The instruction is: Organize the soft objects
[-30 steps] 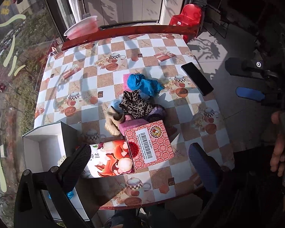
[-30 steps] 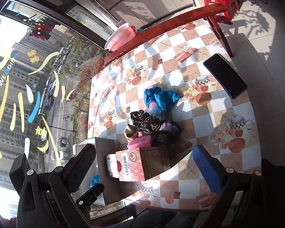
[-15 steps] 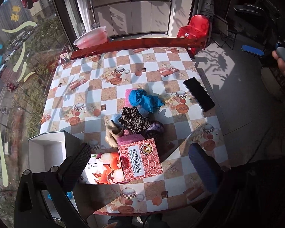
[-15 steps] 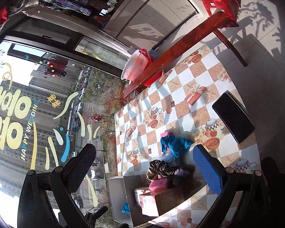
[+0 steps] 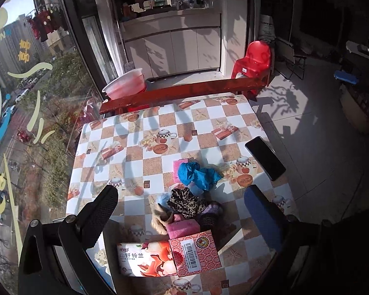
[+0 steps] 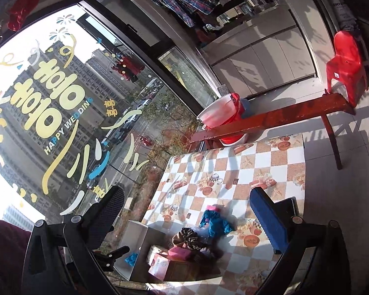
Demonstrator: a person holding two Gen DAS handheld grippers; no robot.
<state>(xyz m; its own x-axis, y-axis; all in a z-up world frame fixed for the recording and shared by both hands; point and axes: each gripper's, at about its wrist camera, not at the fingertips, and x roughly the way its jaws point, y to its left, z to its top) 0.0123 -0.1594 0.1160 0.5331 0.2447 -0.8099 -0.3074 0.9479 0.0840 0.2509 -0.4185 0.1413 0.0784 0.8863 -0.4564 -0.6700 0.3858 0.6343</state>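
Hand-held gripper (image 5: 179,217) above "山野铃兰" box (image 5: 145,261)

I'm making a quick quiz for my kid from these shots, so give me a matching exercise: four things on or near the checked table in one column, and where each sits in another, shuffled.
Things:
1. black phone
2. blue cloth
3. red patterned box
4. red plastic chair

Places:
A. on the floor beyond the wooden bench
B. middle of the table, partly on a pink pad
C. at the table's right edge
D. near edge of the table, beside a tissue pack

Pairs: 1-C, 2-B, 3-D, 4-A
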